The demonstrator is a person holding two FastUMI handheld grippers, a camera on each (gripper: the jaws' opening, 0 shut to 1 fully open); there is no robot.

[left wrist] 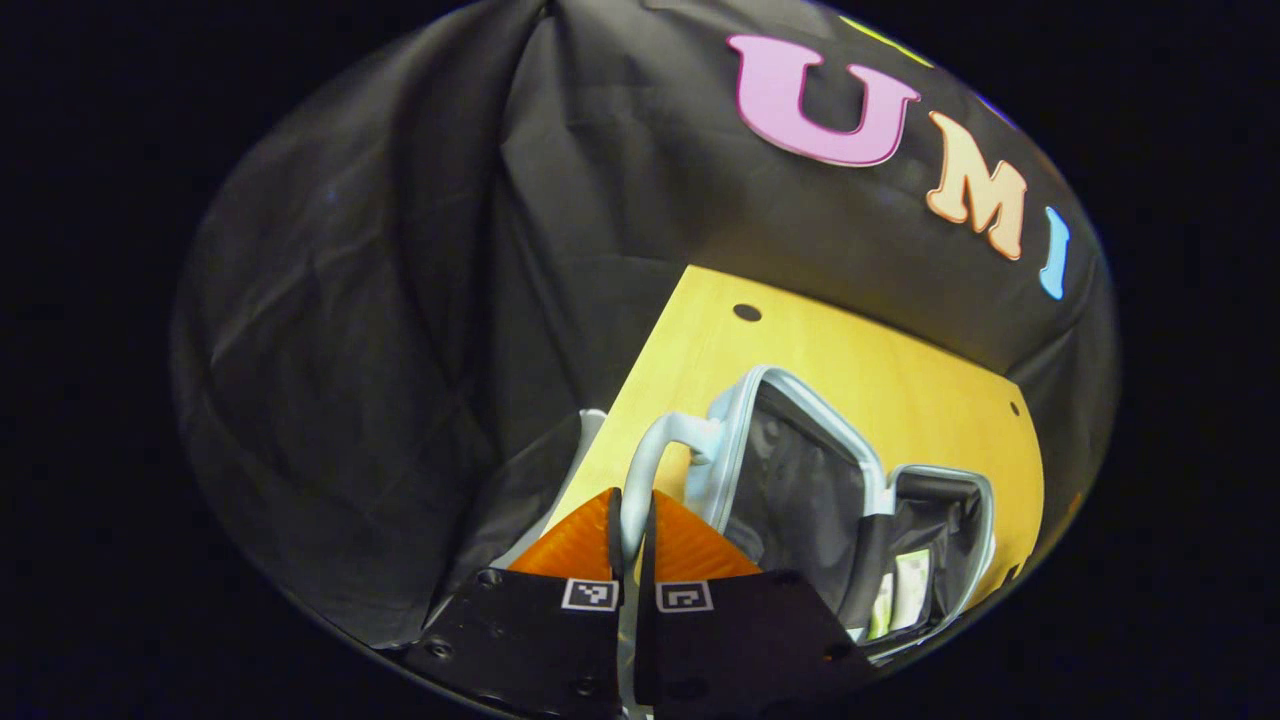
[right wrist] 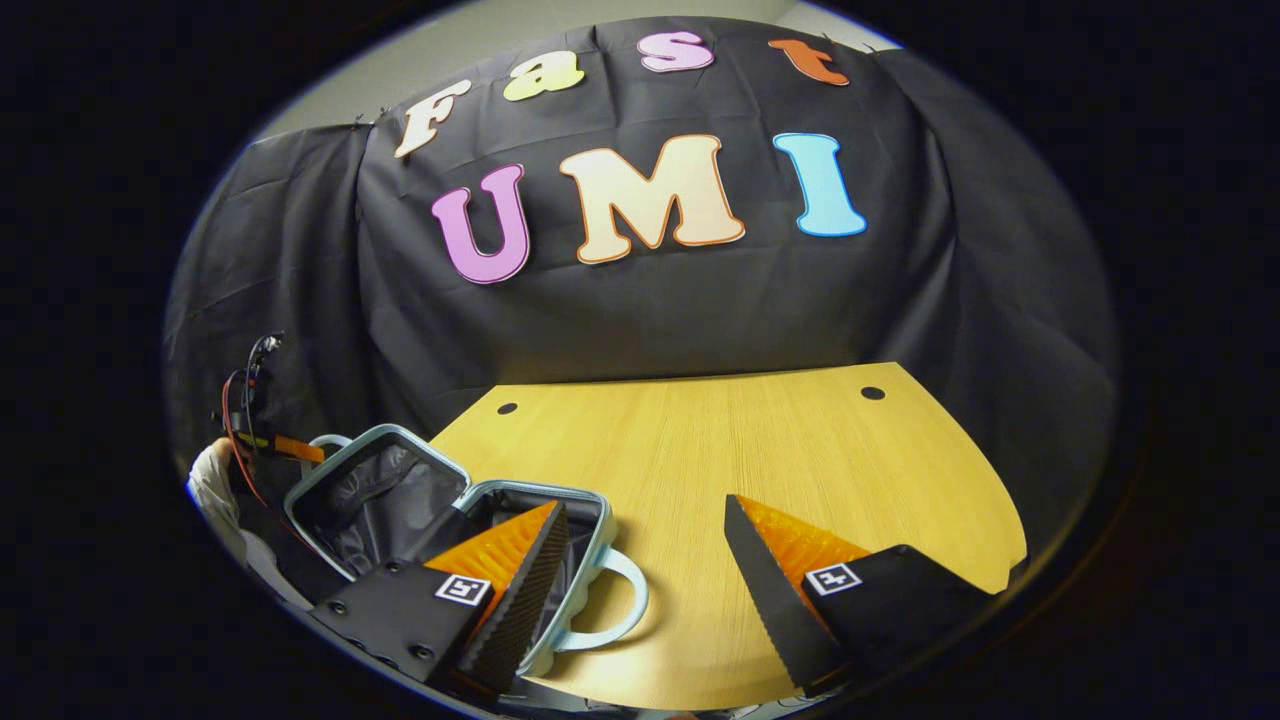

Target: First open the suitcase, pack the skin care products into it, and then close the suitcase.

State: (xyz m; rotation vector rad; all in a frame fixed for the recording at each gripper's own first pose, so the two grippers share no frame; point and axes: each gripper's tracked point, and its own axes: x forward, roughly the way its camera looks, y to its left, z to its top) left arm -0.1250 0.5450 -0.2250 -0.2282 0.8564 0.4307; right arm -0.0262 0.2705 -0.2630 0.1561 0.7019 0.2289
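A small light-blue suitcase [left wrist: 872,470] lies open on the wooden table [left wrist: 850,360], its grey lining showing. My left gripper [left wrist: 632,500] is shut on the pale handle [left wrist: 660,440] of the tilted-up half. Pale skin care products [left wrist: 905,590] sit in the other half. In the right gripper view the open suitcase [right wrist: 455,492] is at the lower left, its second handle [right wrist: 625,600] pointing toward me. My right gripper [right wrist: 641,502] stands open above the table [right wrist: 750,440], its left finger [right wrist: 520,580] over the suitcase's near half. The left gripper [right wrist: 300,447] appears small at the far handle.
A hand in a white sleeve [right wrist: 215,480] holds the left gripper, with red and black cables above it. The table has small round holes [right wrist: 872,393] near its back edge. The black cloth wall stands close behind the table.
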